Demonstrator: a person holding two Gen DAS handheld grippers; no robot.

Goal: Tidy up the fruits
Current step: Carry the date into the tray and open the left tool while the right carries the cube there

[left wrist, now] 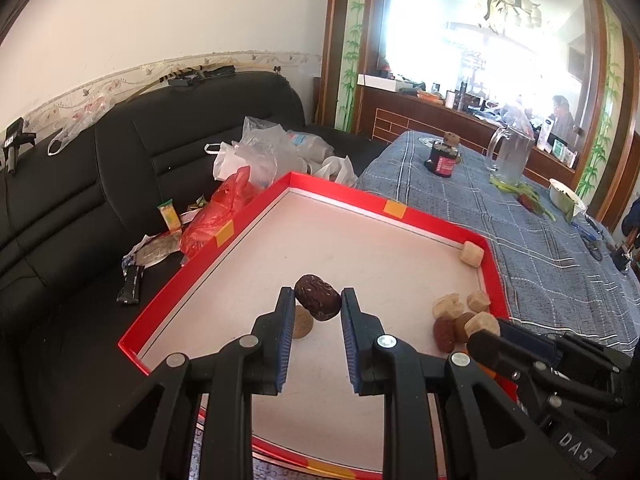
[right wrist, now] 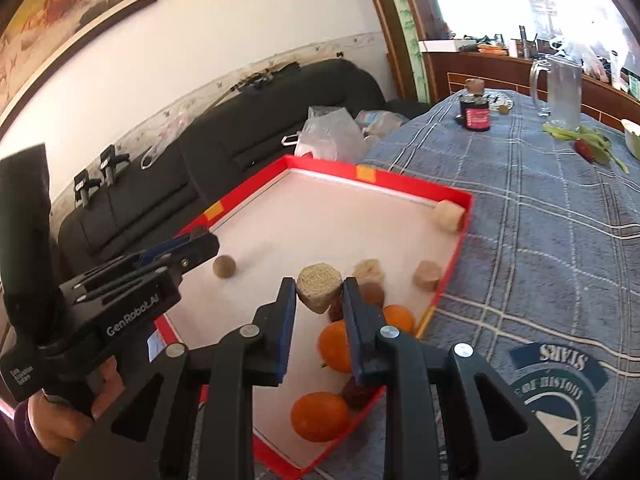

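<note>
A red-walled tray [left wrist: 256,216] [right wrist: 452,194] with a pale floor lies on the table. My left gripper [left wrist: 318,300] is shut on a dark brown wrinkled date [left wrist: 317,297], held just above the tray floor, over a small tan ball [left wrist: 301,322] [right wrist: 224,266]. My right gripper [right wrist: 319,289] is shut on a beige grainy block [right wrist: 319,286] [left wrist: 482,323] above the tray's right side. Below it lie three oranges [right wrist: 334,346], dark dates [right wrist: 357,394] and several beige blocks [right wrist: 427,275] [left wrist: 447,305]. One beige block [left wrist: 472,253] [right wrist: 448,215] sits in the far right corner.
A blue plaid cloth [right wrist: 540,240] covers the table, with a dark jar [right wrist: 475,110], a glass jug [right wrist: 562,92], greens [right wrist: 592,142] and a bowl [left wrist: 566,200] at the far side. A black sofa [left wrist: 120,168] with plastic bags [left wrist: 260,152] lies left. A person's hand [right wrist: 60,420] holds the left gripper.
</note>
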